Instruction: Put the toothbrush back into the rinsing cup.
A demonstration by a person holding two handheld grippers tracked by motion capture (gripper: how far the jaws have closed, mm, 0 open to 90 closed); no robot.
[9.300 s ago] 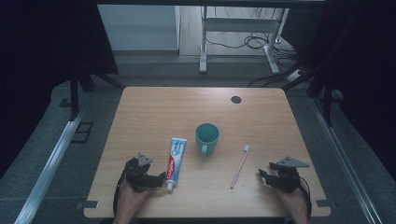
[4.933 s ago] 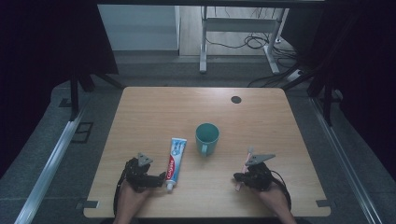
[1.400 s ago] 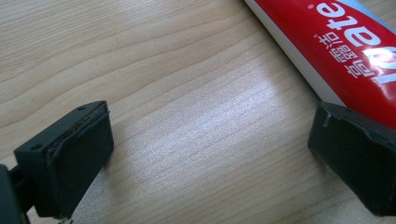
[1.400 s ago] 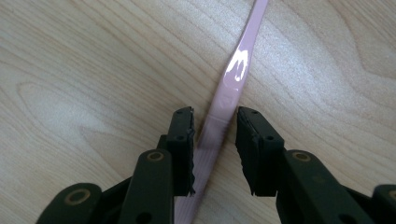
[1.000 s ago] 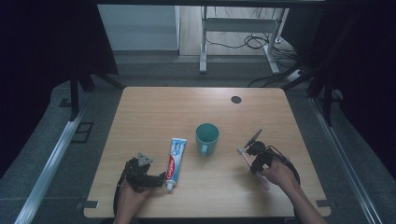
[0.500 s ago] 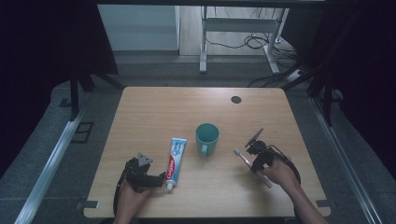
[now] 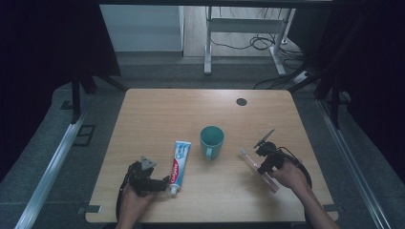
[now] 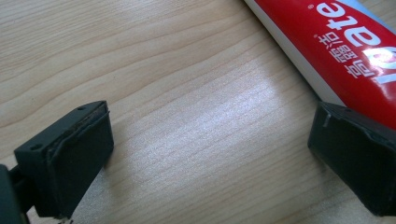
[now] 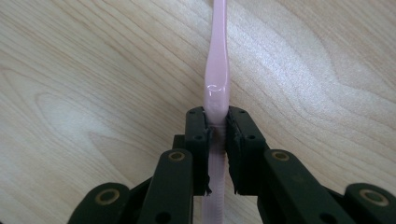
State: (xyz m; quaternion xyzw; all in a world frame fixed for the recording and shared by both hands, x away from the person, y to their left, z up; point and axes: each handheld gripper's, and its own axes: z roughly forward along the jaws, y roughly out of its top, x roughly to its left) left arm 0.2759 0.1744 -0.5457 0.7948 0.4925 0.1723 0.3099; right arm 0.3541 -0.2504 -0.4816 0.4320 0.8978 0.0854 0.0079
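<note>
Right hand-held gripper: clenched on the pink toothbrush, pads pinching the handle partway along; sits at 4 o'clock on the counter, brush lifted clear of the wood.
Left hand-held gripper: released, jaws wide apart with bare wood between; rests at 7 o'clock.
Toothbrush handling: judged light, stiff, thin; smooth plastic, likely to swivel in a narrow pinch. Best held at the thicker waist of the handle.
Toothpaste tube: lies flat just beside the left hand-held gripper.
Cup: teal, upright, near centre, at 10 o'clock from the brush.
</note>
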